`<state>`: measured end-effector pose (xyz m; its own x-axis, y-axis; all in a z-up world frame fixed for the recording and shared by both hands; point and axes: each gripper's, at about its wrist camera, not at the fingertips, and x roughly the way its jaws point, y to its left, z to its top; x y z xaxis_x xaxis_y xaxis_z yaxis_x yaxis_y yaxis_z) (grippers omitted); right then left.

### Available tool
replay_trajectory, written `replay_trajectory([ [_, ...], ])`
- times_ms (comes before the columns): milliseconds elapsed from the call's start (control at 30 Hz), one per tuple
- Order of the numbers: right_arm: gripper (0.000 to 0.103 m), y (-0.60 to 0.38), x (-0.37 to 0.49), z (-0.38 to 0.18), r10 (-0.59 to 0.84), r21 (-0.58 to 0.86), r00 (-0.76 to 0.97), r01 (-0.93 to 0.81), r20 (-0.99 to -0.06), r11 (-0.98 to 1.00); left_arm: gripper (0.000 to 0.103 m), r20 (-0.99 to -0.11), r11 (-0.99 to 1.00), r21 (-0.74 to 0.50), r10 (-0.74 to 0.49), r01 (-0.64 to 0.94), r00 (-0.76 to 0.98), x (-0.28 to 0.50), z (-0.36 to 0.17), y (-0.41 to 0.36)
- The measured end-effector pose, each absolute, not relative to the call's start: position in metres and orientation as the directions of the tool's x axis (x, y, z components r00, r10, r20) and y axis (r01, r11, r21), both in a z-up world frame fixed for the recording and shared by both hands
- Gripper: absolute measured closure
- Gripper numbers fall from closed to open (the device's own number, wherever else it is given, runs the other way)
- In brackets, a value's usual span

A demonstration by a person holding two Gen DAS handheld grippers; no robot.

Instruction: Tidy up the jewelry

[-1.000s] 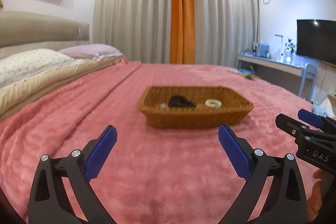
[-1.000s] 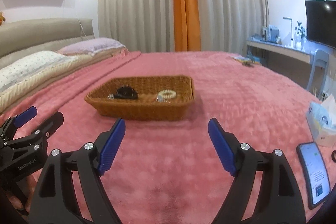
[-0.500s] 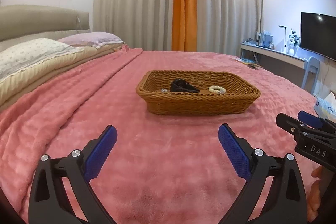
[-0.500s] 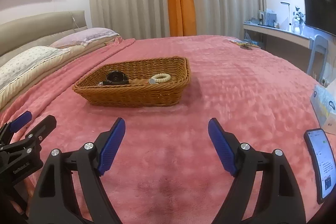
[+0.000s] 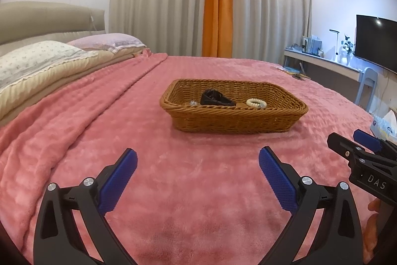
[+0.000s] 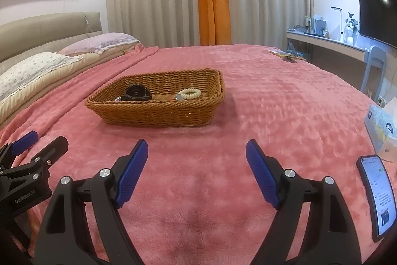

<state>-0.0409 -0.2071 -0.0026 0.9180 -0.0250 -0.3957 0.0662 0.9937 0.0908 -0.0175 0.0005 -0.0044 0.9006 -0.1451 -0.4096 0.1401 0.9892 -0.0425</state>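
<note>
A brown wicker basket [image 5: 233, 121] sits on the pink bedspread ahead of both grippers; it also shows in the right wrist view [image 6: 158, 113]. Inside lie a black watch [image 6: 136, 93], a cream bead bracelet [image 6: 190, 93] and a small silvery piece [image 5: 192, 103]. The watch [image 5: 215, 99] and bracelet [image 5: 256, 103] show in the left wrist view too. My left gripper [image 5: 198, 163] is open and empty, short of the basket. My right gripper [image 6: 197, 158] is open and empty, beside it to the right.
A phone [image 6: 377, 193] lies on the bed at the right, with a tissue pack [image 6: 383, 126] beyond it. Pillows [image 5: 44, 58] and the headboard are at the left. A desk, chair and TV [image 5: 376, 41] stand at the far right.
Both grippers have moved forward and a little higher, so the basket looks nearer and its inside shows more. Both jaws stay open.
</note>
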Motion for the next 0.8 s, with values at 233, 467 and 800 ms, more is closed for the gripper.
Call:
replay_trajectory([
  [233,0.026,-0.2063,-0.0412,-0.0027,-0.026,0.089,0.918,0.067,-0.396,0.994,0.008,-0.409,0.989,-0.041,-0.144,0.14,0.901,-0.0178,-0.0044,-0.0001],
  [467,0.026,-0.2063,-0.0412,-0.0027,-0.025,0.09,0.918,0.066,-0.396,0.994,0.008,-0.411,0.989,-0.042,-0.144,0.139,0.9,-0.018,-0.0047,0.0005],
  [800,0.025,-0.2062,-0.0412,-0.0026,-0.024,0.09,0.918,0.065,-0.396,0.994,0.008,-0.412,0.989,-0.041,-0.143,0.139,0.9,-0.0183,-0.005,0.0006],
])
